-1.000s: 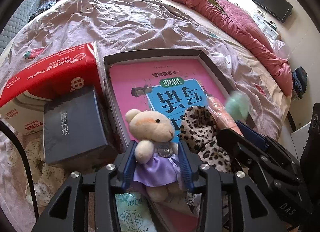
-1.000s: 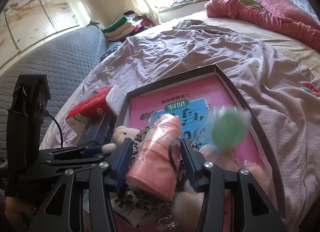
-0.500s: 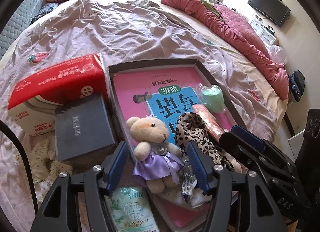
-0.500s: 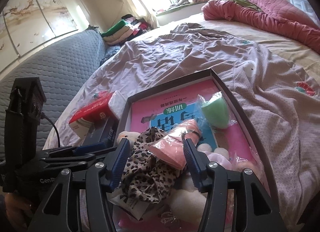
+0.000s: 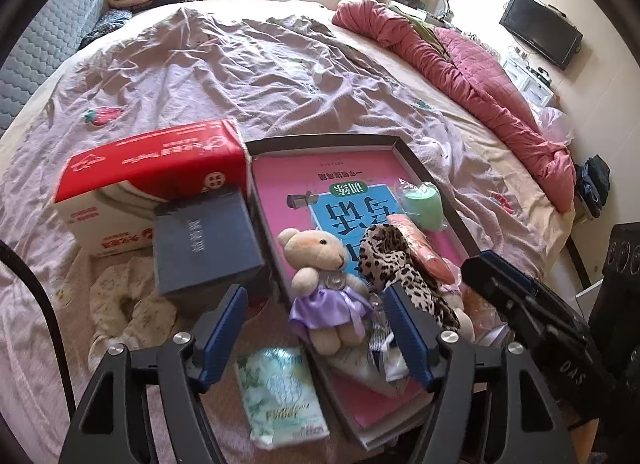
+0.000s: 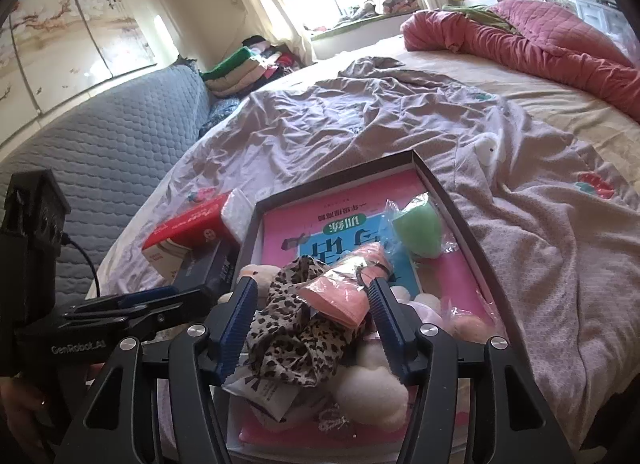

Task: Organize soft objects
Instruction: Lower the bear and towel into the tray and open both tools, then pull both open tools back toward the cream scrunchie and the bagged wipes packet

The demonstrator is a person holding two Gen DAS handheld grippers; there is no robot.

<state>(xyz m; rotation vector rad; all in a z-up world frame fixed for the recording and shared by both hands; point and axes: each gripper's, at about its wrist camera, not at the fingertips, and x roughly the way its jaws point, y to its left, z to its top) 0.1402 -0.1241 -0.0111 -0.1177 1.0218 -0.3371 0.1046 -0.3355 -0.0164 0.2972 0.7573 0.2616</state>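
Near the lower middle, both hand-held grippers, left point(image 5: 316, 328) and right point(image 6: 312, 324), are opening, gripping nothing; the teddy bear point(image 5: 324, 284) is risking sliding off the tray point(image 5: 436, 180).

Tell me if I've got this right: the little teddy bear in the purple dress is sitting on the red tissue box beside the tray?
Not quite. The teddy bear in the purple dress lies in the dark tray, on the pink book, as the left wrist view shows. The red tissue box does sit beside the tray.

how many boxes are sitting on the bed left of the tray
2. The red and white box lies on the bedsheet beside the tray; the dark blue box sits in front of it, against the tray's side. Others may be hidden.
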